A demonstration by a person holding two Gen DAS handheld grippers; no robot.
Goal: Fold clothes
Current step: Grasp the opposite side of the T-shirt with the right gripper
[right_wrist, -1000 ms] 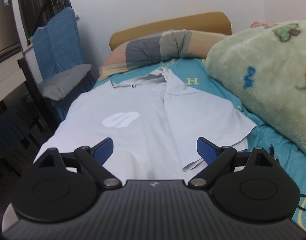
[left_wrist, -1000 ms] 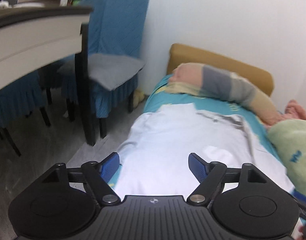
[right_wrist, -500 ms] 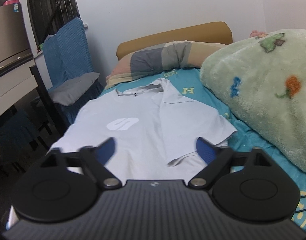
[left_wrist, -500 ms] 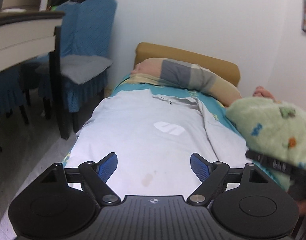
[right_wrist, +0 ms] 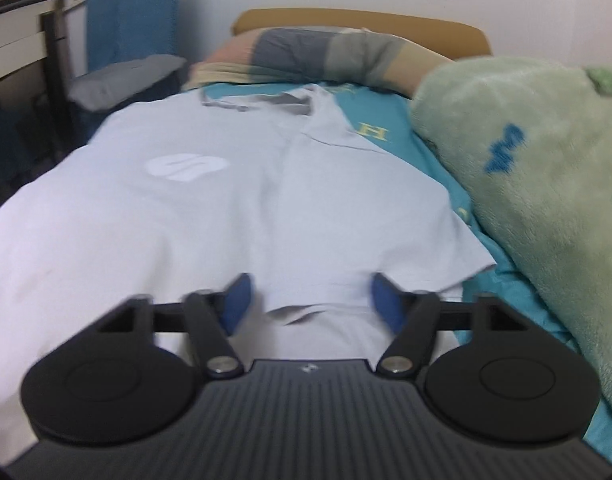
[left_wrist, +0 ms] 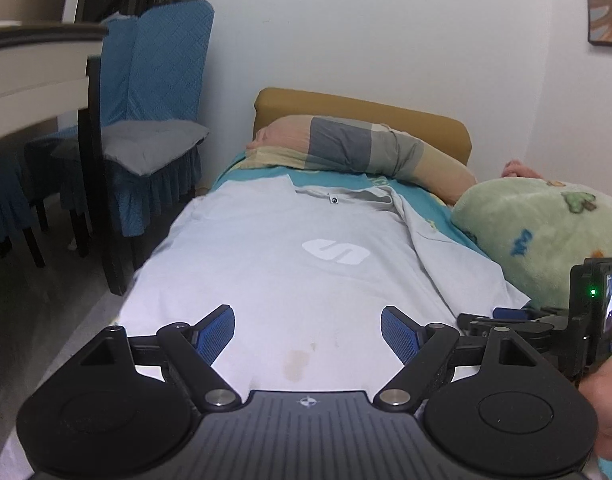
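A pale grey polo shirt [left_wrist: 290,264] with a white logo lies flat on the bed, collar toward the pillow; it also shows in the right wrist view [right_wrist: 210,208]. Its right sleeve [right_wrist: 377,216] is folded in over the body. My left gripper [left_wrist: 307,332] is open and empty over the shirt's lower hem, near a brown stain. My right gripper [right_wrist: 307,300] is open, its blue fingers either side of the sleeve's hem edge. The right gripper also shows at the right edge of the left wrist view [left_wrist: 545,320].
A green fleece blanket [right_wrist: 537,168] is heaped along the bed's right side. A striped pillow [left_wrist: 365,148] lies against the tan headboard. A blue-covered chair [left_wrist: 146,136] and a table [left_wrist: 34,64] stand on the left, beside the bed's edge. The sheet [right_wrist: 381,120] is teal.
Both grippers have moved forward and lower toward the shirt. The right gripper's fingers have narrowed and now flank the folded sleeve's edge. The left view has swung to face along the bed.
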